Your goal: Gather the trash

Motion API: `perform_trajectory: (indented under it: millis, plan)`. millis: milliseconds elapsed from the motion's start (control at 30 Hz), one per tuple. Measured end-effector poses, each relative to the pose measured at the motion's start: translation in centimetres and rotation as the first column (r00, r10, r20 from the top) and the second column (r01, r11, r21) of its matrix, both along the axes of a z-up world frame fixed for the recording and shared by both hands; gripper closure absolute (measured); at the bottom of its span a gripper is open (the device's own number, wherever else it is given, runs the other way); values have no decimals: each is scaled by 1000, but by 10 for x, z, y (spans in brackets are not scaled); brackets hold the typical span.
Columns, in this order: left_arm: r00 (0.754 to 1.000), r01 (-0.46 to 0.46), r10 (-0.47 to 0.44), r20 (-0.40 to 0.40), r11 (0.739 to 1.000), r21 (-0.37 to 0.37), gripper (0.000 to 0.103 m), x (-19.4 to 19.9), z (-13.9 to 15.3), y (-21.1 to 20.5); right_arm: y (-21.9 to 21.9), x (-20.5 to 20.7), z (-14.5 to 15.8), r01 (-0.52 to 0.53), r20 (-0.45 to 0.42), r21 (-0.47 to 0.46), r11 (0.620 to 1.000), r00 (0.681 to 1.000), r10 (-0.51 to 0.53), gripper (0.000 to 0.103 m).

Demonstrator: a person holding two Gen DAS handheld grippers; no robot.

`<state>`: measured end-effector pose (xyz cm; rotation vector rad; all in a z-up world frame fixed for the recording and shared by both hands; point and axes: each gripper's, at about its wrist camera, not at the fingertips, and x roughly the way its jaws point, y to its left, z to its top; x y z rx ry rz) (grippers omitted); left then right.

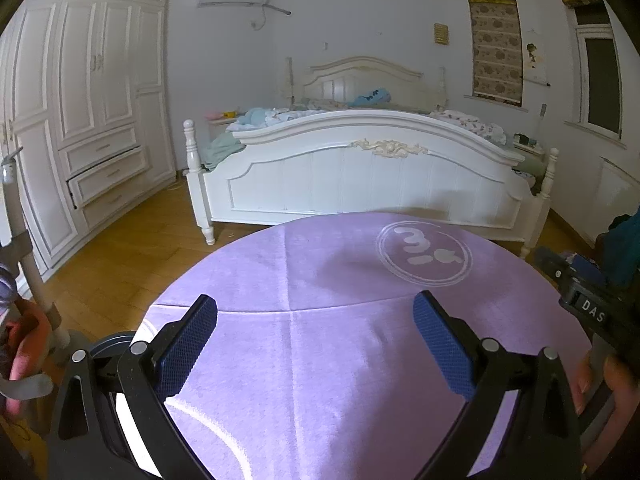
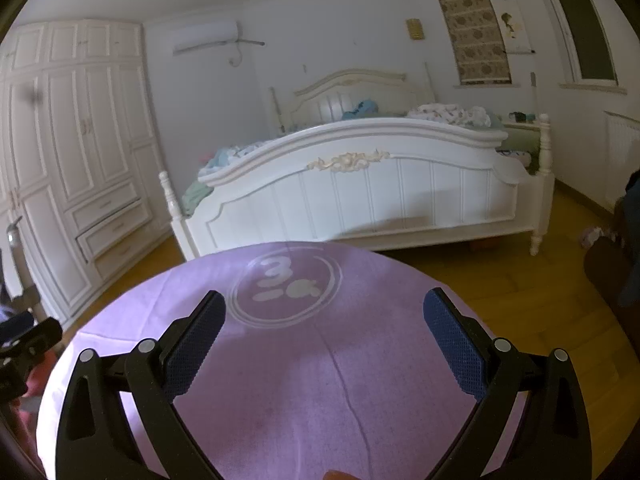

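No trash shows in either view. My left gripper [image 1: 316,312] is open and empty above a round purple table cover [image 1: 312,360] with a white logo [image 1: 424,254]. My right gripper [image 2: 324,308] is open and empty above the same purple cover [image 2: 300,400], just behind the logo [image 2: 286,282]. The right gripper's body [image 1: 592,312] shows at the right edge of the left wrist view. The left gripper's body [image 2: 24,344] shows at the left edge of the right wrist view.
A white bed [image 1: 360,168] with crumpled bedding stands behind the table, also in the right wrist view [image 2: 360,192]. A white wardrobe [image 1: 88,112] with a drawer ajar fills the left wall. Wooden floor [image 1: 132,248] lies around the table. A dark round bin [image 1: 108,352] sits at lower left.
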<state>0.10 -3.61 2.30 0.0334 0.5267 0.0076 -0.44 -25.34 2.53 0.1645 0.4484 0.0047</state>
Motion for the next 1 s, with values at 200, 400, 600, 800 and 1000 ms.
perform_trajectory:
  millis: [200,400,600,800,1000]
  plan:
    - [1000,-13,13,-2,1000,5,6,-1,2,1,0,-1,0,-1,1,1,1000,1000,1,5]
    - [1000,-24,24,3,1000,-9,6,-2,1,3,1,1,0,-8,2,-8,1000,1000,8,5]
    - [998,-44,47,35,994,-100,6,0,-4,16,1,2,-1,-13,5,-9,1000,1000,13,5]
    - [999,-35,37,33,997,-65,6,2,-13,16,0,2,-1,-14,6,-9,1000,1000,14,5]
    - [999,-9,11,32,998,-66,5,1,-16,16,0,2,0,-14,6,-8,1000,1000,14,5]
